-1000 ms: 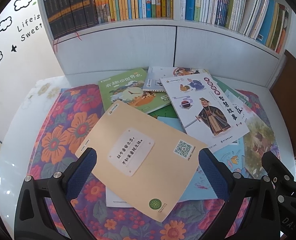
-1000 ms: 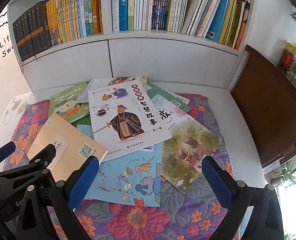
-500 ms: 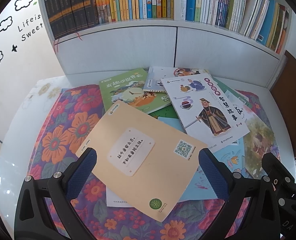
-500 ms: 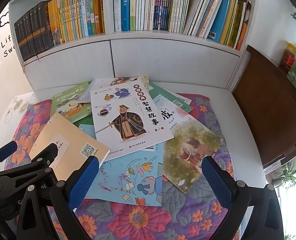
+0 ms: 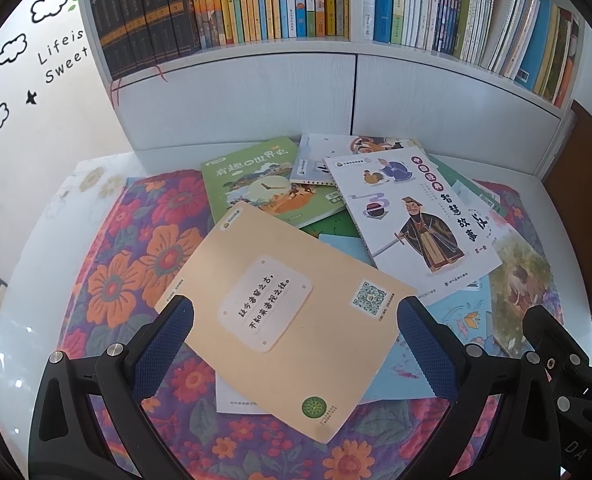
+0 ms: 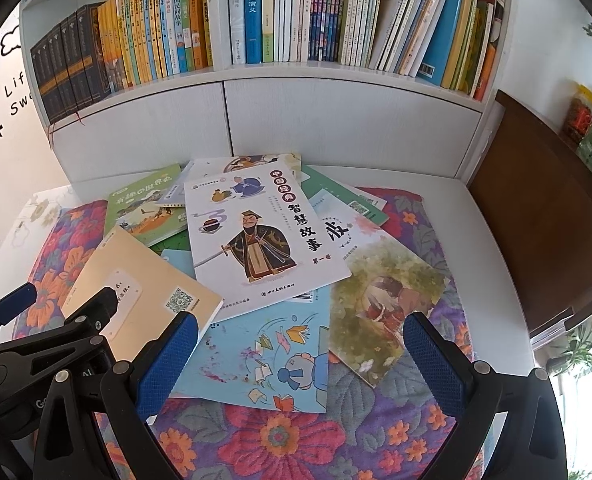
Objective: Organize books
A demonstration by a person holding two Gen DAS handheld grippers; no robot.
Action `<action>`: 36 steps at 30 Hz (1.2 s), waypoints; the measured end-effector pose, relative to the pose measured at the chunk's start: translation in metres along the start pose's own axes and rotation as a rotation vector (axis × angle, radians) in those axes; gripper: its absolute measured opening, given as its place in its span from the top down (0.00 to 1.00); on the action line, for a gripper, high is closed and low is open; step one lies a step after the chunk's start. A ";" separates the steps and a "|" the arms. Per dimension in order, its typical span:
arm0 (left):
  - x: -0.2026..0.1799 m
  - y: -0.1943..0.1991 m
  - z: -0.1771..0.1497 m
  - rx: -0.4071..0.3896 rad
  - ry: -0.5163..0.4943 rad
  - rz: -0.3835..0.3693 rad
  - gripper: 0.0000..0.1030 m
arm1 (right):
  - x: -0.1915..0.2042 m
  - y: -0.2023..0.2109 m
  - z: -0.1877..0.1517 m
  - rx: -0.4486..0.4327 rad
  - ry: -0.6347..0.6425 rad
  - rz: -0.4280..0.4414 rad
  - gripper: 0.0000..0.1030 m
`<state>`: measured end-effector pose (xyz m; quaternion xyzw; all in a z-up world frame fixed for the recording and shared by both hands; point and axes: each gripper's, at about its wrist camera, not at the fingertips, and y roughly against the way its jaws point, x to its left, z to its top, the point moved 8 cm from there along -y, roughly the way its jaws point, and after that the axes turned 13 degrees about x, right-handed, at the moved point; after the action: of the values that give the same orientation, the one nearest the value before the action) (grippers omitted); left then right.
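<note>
Blue-padded, the left gripper [image 5: 296, 336] hovers with its jaws wide over the tan book [image 5: 284, 304]; the right gripper [image 6: 299, 344] is also wide and holds nothing, above the light blue book [image 6: 264, 356]. All loose books lie in a disordered, overlapping pile on the floral cloth [image 5: 136, 240], with the white warrior book [image 6: 256, 236] on top. I judge that no book is picked yet. The next move needs one thin edge to be gripped. The bookshelf [image 6: 335, 76] behind is already almost full of standing books.
</note>
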<state>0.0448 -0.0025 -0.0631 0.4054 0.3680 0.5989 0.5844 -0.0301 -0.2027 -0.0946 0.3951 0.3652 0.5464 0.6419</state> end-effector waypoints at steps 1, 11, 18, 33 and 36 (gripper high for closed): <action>0.000 0.000 0.000 0.002 0.001 -0.003 0.01 | 0.000 0.000 0.000 0.001 0.000 0.001 0.00; 0.002 -0.003 -0.001 0.012 0.000 -0.009 0.01 | 0.001 -0.002 0.000 0.003 0.004 0.002 0.00; 0.003 -0.004 0.000 0.012 -0.002 -0.007 0.01 | 0.002 -0.005 0.000 0.009 0.008 0.009 0.00; 0.010 -0.008 0.001 0.012 0.013 0.015 0.01 | 0.007 -0.022 0.001 0.037 0.001 0.099 0.03; 0.012 -0.010 0.002 0.013 0.016 0.006 0.01 | 0.011 -0.025 0.002 0.034 0.005 0.113 0.04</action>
<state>0.0506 0.0098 -0.0705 0.4055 0.3754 0.6016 0.5768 -0.0166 -0.1942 -0.1166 0.4246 0.3533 0.5766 0.6020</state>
